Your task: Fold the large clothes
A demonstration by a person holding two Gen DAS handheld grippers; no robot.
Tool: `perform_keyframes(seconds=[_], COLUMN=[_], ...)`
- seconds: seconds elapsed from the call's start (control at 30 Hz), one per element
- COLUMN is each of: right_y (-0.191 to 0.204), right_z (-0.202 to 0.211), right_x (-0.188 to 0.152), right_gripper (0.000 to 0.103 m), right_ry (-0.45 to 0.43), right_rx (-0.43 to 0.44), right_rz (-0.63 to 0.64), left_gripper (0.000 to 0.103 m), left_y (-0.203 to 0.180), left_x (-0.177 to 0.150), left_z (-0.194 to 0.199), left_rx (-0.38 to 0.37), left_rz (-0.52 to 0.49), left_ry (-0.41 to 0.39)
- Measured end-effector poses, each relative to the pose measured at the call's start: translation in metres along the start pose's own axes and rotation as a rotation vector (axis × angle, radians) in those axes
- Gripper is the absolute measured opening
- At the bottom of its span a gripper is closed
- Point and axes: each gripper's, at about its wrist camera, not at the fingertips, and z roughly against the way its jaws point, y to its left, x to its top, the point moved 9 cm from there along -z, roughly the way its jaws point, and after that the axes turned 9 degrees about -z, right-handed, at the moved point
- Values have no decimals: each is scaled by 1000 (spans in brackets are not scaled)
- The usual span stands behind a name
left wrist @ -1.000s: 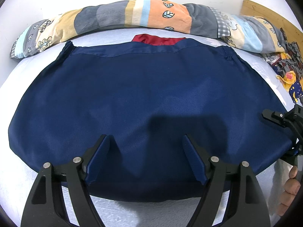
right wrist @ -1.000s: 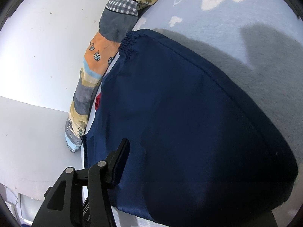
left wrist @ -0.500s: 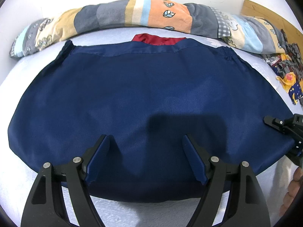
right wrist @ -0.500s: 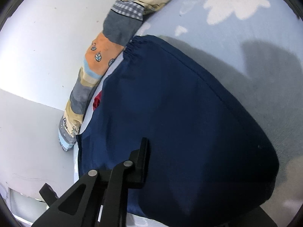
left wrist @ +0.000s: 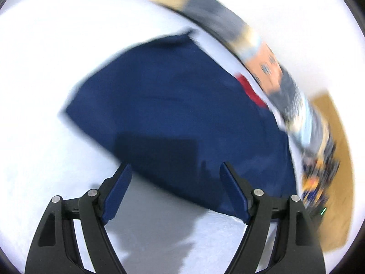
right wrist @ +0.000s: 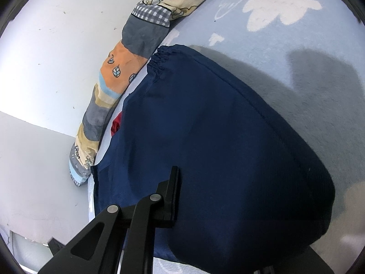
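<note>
A large navy blue garment [left wrist: 182, 114] lies spread flat on a pale bed surface [left wrist: 57, 91]; a red piece [left wrist: 248, 89] pokes out at its far edge. My left gripper [left wrist: 175, 182] is open and empty over the garment's near edge, the view blurred by motion. In the right wrist view the garment [right wrist: 216, 148] fills the middle, with a gathered cuff [right wrist: 159, 57] at the top. The right gripper's left finger [right wrist: 168, 196] rests over the cloth near its lower corner; the other finger is hidden under the fabric, so its grip is unclear.
A long patchwork bolster [left wrist: 262, 52] lies along the wall beyond the garment, also in the right wrist view [right wrist: 127, 57]. A heap of patterned cloth [left wrist: 319, 178] and a wooden board [left wrist: 337, 155] sit at the right. The bed cover [right wrist: 285, 16] has white flower prints.
The left gripper has swung sharply to the left, so the garment now sits rotated and blurred in its view. The right gripper has edged further over the garment's corner.
</note>
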Motion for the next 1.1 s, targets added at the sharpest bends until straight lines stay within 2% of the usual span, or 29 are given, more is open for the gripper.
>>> perform_keyframes(seconds=[0.1,0.2,0.23,0.27,0.4,0.47,0.57,0.6,0.63,0.67,0.7,0.77,0.93,1.1], right_y=[0,0,1,0,-1,-1,-3,-3,-3,-3,-2,3,22,21], right_z=[0,1,1,1,0,-1,-3,-4,-4,-4,-4,0,22,53], right_x=[-1,-2,-2,-2,-1,0,2,3,4,4,4,5,4,-9], right_gripper=[16,16,16,16,16,16,16,16,16,15,14,13,11,11], right_ry=[-7,-9,-9,-9,-1,5,10,9,6,3,0,-18,-77,-77], right_rx=[-2,-1,-1,-1,6,13,28,39,50,60,73,94,149,178], right_rz=[-5,-4,-2,-2,-4,-4,4,5,4,3,0,4,39,33], left_gripper=[77,68,62,61,61,61,61,60,38,24,23,13,9,9], left_y=[39,62,65,68,59,60,58,58,58,60,57,47,26,24], left_x=[-2,0,1,4,31,44,62,65,67,66,66,66,66,36], left_z=[3,-10,-17,-24,-36,-47,-52,-53,-52,-53,-54,-46,-13,22], left_rx=[-33,-80,-79,-79,-119,-159,-217,-215,-174,-124,-101,-60,-45,-22], left_rz=[134,234,246,251,201,215,272,286,293,289,285,262,179,142], left_ry=[20,37,42,33,-40,-70,-157,-182,-207,-209,-215,-252,-312,-310])
